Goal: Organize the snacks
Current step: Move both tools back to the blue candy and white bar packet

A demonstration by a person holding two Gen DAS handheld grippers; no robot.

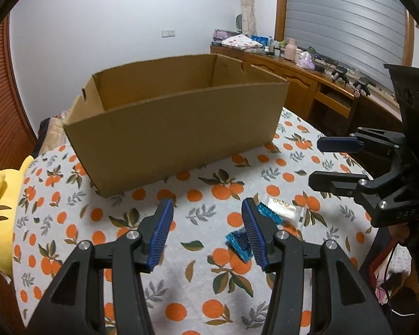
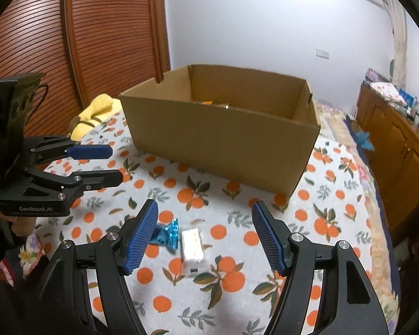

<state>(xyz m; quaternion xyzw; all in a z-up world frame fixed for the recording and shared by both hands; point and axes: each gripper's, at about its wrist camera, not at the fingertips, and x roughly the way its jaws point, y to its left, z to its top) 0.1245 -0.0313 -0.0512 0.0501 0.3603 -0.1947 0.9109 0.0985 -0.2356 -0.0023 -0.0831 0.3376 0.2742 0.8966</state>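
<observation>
A: Where are the snacks seen?
B: A blue-wrapped snack and a white packet lie on the orange-print worktop, before the cardboard box.

A: And the fingers?
B: Both the left gripper and the right gripper are held open, empty; a straddled, centred grasp is advised.

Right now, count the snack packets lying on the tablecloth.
2: a blue packet and a clear packet beside it, both in front of the box. More may sit hidden inside the box.
</observation>
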